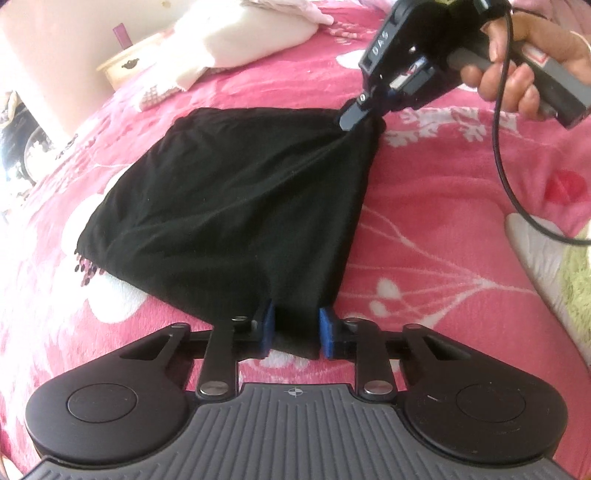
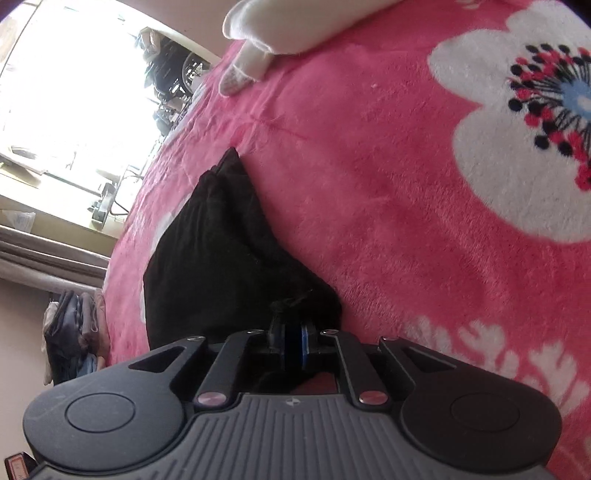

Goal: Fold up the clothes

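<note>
A black garment (image 1: 229,206) lies on a pink flowered blanket (image 1: 424,221), folded into a rough square. My left gripper (image 1: 295,328) has its blue pads (image 1: 266,325) apart, with the garment's near corner lying between them. My right gripper (image 1: 351,116) is shut on the garment's far right corner and lifts it slightly, held by a hand (image 1: 517,70). In the right wrist view the right gripper (image 2: 293,343) pinches bunched black cloth (image 2: 221,258) between closed blue pads (image 2: 303,345).
A white pillow or garment (image 1: 221,40) lies at the far side of the bed, also in the right wrist view (image 2: 295,26). A small wooden drawer unit (image 1: 125,66) stands beyond the bed. A green and white cloth (image 1: 569,280) lies at right. A black cable (image 1: 502,147) hangs from the right gripper.
</note>
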The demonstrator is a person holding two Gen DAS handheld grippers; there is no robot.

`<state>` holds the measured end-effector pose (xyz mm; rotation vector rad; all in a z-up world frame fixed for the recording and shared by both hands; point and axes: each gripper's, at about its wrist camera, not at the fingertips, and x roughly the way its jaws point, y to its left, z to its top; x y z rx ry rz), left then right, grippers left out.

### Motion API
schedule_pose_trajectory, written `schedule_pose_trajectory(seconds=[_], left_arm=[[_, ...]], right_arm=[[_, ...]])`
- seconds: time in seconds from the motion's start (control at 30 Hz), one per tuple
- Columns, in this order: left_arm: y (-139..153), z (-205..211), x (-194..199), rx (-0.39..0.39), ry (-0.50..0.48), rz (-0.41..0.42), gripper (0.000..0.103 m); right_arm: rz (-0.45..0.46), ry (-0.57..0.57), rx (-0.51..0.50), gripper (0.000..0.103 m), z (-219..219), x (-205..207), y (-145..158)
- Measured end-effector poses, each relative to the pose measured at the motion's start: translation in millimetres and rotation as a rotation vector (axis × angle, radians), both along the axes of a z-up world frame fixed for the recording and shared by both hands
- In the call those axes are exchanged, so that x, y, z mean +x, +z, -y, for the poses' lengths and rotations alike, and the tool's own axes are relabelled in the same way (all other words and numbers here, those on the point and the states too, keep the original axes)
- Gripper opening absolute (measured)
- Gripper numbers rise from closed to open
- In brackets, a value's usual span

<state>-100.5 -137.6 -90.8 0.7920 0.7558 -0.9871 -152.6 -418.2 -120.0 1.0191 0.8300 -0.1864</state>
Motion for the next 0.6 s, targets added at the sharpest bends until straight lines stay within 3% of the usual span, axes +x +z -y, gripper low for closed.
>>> schedule_pose_trajectory(seconds=[0.1, 0.2, 0.3, 0.4, 0.47, 0.5, 0.6], left_arm=[[-1.3, -0.3, -2.4, -0.002, -0.003, 0.008, 0.011], [-1.3, -0.7, -4.3, -0.010, -0.007, 0.014, 0.005], [-3.5, -1.1, -5.9, -0.004, -0.014, 0.024, 0.005], [-8.0, -0.4, -8.5, 0.011, -0.034, 0.037, 0.004], [-9.4, -1.2, -9.6, 0.013, -0.048, 0.044, 0.005], [-9.0, -2.1, -9.5, 0.010, -0.051, 0.043, 0.005], [-6.5, -5.5, -7.6, -0.003, -0.054, 0.025, 0.010]], right_arm=[[0.006, 0.013, -0.037, 0.014, 1.0, -2.0, 6.6], [0.031, 0.035, -0.097, 0.009, -2.3, -2.1, 16.7], [0.041, 0.074, -0.178, 0.009, -7.8, -0.1, 24.1], [-0.028, 0.122, -0.238, 0.006, -10.7, 3.1, 8.9], [-0.018, 0.131, -0.240, 0.008, -8.1, 0.6, 8.9], [-0.013, 0.135, -0.240, 0.012, -6.7, -0.8, 9.1], [-0.032, 0.115, -0.286, 0.040, 2.1, -6.4, 19.0]])
